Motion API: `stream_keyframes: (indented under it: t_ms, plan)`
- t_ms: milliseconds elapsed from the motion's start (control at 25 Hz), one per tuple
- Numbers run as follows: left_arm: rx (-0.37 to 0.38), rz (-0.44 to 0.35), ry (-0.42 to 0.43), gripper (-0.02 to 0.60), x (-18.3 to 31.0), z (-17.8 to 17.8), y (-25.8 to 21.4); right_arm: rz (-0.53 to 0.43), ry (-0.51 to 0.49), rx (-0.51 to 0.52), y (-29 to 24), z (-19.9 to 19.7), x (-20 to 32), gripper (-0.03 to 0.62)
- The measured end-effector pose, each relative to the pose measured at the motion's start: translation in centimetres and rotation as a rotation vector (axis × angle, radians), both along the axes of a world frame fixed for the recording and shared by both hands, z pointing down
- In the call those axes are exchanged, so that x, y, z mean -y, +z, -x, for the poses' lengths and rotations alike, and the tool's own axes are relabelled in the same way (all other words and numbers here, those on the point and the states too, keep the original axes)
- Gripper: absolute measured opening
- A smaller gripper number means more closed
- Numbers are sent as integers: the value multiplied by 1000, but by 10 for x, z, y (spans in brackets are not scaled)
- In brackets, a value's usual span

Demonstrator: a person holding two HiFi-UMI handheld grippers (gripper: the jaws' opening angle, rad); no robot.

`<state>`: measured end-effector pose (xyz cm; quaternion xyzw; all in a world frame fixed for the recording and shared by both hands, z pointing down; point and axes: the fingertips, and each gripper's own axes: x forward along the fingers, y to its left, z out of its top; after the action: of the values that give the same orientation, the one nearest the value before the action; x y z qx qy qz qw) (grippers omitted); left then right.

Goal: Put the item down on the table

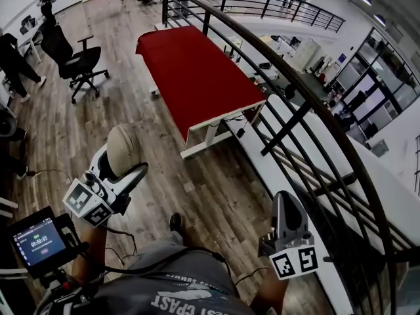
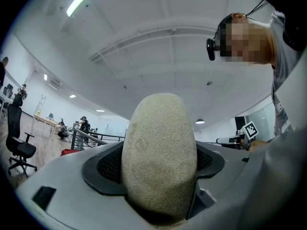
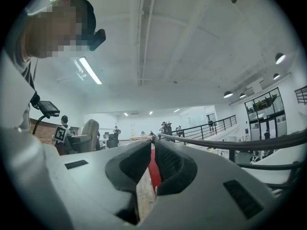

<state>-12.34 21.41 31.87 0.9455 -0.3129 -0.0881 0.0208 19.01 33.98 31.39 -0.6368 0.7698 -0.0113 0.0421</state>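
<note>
Nothing has been set down yet: the item [image 2: 159, 152] is clasped between the jaws of the left gripper [image 1: 123, 166], well short of the table [image 1: 197, 71] and its near edge, while the right gripper [image 3: 152, 164] is closed and empty.

A table [image 1: 197, 77] with a red top stands on the wood-plank floor [image 1: 216, 195], well ahead of the left gripper [image 1: 125, 157] and the right gripper [image 1: 283, 201] and between their lines. A black office chair [image 1: 77, 61] stands on the same floor, ahead and to the left of the left gripper.
</note>
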Motion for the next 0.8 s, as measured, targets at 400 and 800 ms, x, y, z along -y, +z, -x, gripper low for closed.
stream_keyframes:
  t_ms: [400, 800]
  plan:
    - [-34, -7, -1, 390, 154, 26, -12, -26, 33, -32, -27, 22, 133, 15]
    - [-34, -16, 15, 390, 260, 15, -7, -22, 80, -28, -13, 10, 217, 15]
